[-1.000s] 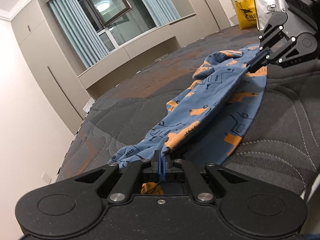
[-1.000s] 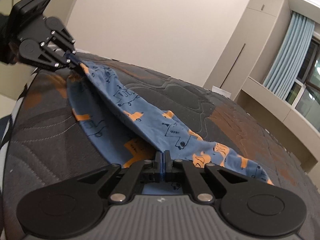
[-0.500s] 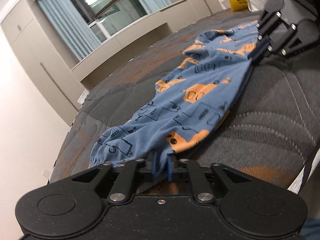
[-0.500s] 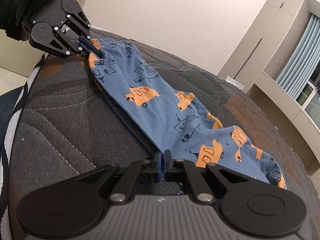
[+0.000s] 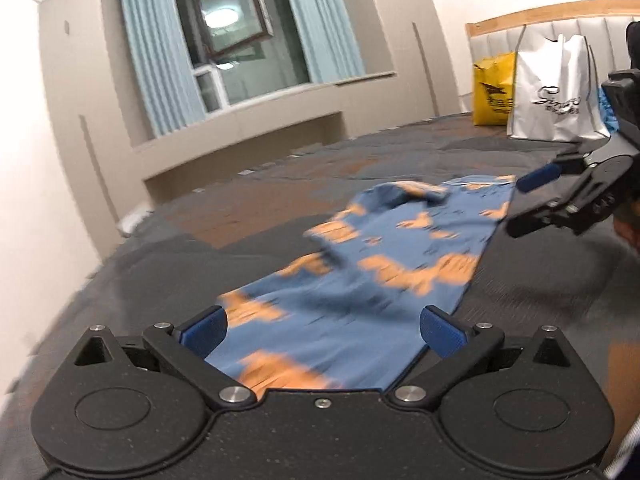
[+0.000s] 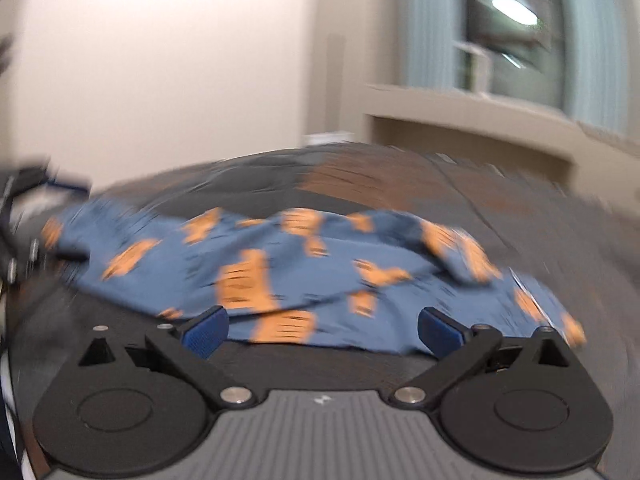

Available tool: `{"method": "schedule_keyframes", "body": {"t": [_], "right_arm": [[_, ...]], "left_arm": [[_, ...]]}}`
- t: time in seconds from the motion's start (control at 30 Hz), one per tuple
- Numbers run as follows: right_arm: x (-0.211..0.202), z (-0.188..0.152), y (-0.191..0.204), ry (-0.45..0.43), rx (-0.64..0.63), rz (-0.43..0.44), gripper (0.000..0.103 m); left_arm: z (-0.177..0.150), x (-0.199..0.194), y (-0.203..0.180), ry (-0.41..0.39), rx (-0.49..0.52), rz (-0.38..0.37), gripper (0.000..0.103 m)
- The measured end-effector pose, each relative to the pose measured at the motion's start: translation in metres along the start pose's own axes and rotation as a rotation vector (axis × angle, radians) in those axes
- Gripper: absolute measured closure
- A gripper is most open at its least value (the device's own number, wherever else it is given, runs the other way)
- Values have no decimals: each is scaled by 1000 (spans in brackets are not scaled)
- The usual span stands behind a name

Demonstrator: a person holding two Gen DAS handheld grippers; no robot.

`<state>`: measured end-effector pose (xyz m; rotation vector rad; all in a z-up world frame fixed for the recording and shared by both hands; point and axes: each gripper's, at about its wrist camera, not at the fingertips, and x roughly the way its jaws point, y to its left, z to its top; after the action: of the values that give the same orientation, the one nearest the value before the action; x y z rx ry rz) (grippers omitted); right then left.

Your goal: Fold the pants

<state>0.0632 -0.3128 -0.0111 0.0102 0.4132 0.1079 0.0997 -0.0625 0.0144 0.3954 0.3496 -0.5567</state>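
Note:
The blue pants with orange prints (image 5: 372,264) lie flat, folded lengthwise, on the dark quilted mattress (image 5: 224,224). My left gripper (image 5: 322,326) is open and empty, just above the near end of the pants. My right gripper (image 6: 322,330) is open and empty, over the other end of the pants (image 6: 304,276). The right gripper also shows in the left wrist view (image 5: 520,204), open beside the far end. Both views are blurred by motion.
A yellow bag (image 5: 494,92) and a white bag (image 5: 558,92) stand at the head of the bed, far right. A window with pale blue curtains (image 5: 236,40) and a low ledge run along the far wall. A white wall is to the left.
Both grippers have let go of the pants and opened wide. The pants now lie flat on the mattress. Both cameras have swung and lifted.

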Motion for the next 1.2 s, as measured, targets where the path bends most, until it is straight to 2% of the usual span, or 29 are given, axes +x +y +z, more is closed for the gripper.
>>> {"method": "schedule_keyframes", "body": {"t": [0.13, 0.2, 0.23, 0.27, 0.3, 0.43, 0.53, 0.63, 0.7, 0.8, 0.83, 0.87, 0.9, 0.97, 1.0, 1.2], "right_arm": [[4, 2, -57, 49, 267, 20, 1], [8, 3, -84, 56, 379, 46, 5], [13, 6, -96, 65, 427, 38, 12], [18, 8, -106, 72, 459, 32, 21], [23, 11, -115, 72, 477, 36, 24], [53, 22, -147, 63, 584, 91, 29], [77, 25, -160, 79, 652, 119, 30], [100, 23, -169, 111, 717, 107, 36], [113, 19, -176, 122, 779, 80, 43], [124, 14, -188, 96, 863, 64, 49], [126, 15, -191, 84, 885, 62, 49], [128, 16, -193, 77, 897, 57, 49], [129, 17, -194, 69, 900, 49, 51], [133, 19, -197, 61, 898, 16, 67], [134, 20, -199, 61, 902, 2, 84], [133, 31, -207, 20, 895, -11, 94]], "left_arm": [[29, 48, -37, 44, 65, -71, 8], [40, 71, -51, 65, 95, -79, 14], [45, 82, -56, 85, 97, -91, 20], [49, 93, -60, 103, 92, -107, 27], [53, 104, -64, 120, 87, -122, 29], [60, 139, -73, 171, 75, -128, 46], [59, 158, -76, 210, 74, -135, 47], [55, 161, -71, 210, 80, -131, 46], [54, 162, -67, 217, 74, -130, 51], [53, 162, -62, 225, 51, -161, 66], [53, 161, -63, 225, 57, -160, 76], [53, 160, -64, 224, 67, -158, 91], [54, 160, -65, 225, 76, -156, 100], [54, 159, -65, 224, 76, -153, 101], [55, 159, -64, 221, 66, -154, 102], [59, 150, -56, 192, 33, -147, 102]]}}
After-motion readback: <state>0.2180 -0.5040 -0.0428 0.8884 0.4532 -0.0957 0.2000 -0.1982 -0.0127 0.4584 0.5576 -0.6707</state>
